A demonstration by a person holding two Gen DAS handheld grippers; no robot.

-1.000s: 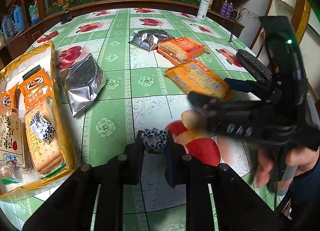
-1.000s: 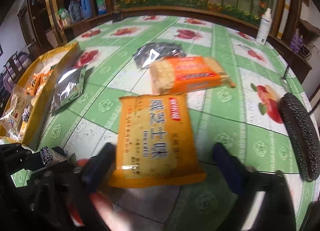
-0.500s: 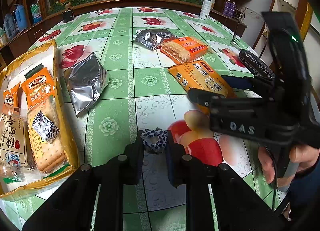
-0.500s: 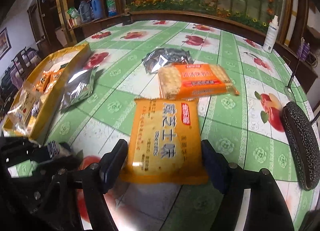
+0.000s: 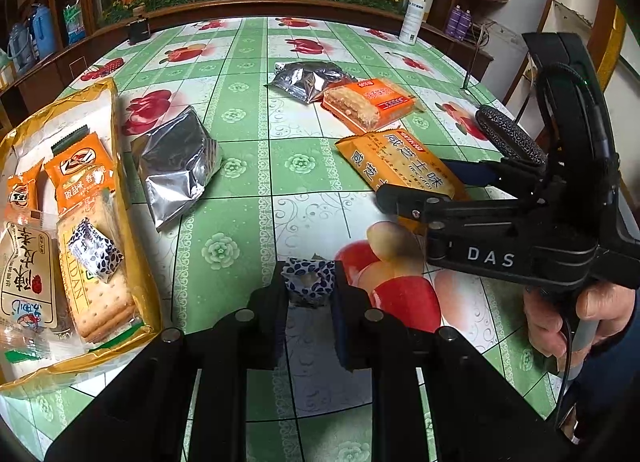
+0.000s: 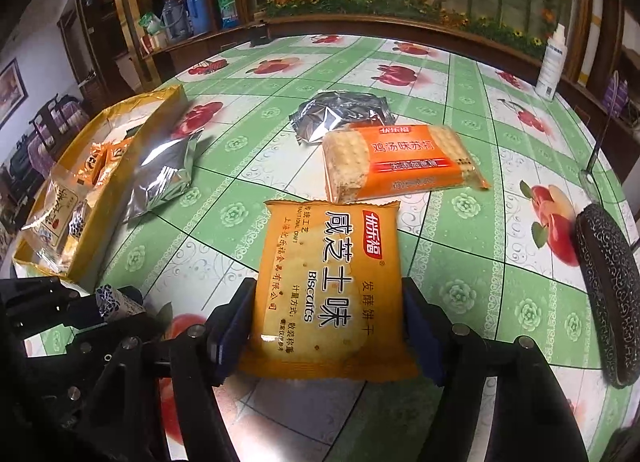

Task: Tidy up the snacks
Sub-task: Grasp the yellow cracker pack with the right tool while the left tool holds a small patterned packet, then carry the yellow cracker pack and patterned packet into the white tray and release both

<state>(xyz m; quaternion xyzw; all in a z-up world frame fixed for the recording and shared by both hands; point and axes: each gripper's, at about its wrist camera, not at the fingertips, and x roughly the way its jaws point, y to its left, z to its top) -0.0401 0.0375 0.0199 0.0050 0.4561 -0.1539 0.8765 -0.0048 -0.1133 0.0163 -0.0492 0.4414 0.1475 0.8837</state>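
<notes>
In the left wrist view, a small blue-and-white patterned wrapped sweet is pinched by the left gripper above the table, near the yellow cardboard tray. In the right wrist view, the flat orange biscuit packet is bracketed by the right gripper, seemingly touching both sides; the squeeze should be centred and gentle so that the biscuits are not crushed.

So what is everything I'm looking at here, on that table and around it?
tablecloth: 1, green with fruit, covers table
tray: 1, gold, left edge, holds several snack packs
foil packs: 2, silver, one beside tray, one farther back
cracker pack: 1, orange, by far foil pack
biscuit pack: 1, yellow-orange, between right gripper's fingers
small candy: 1, blue-white, in left gripper
case: 1, black patterned, right edge
bottle: 1, white, far ledge
left gripper: 1, black
right gripper: 1, black, blue pads
</notes>
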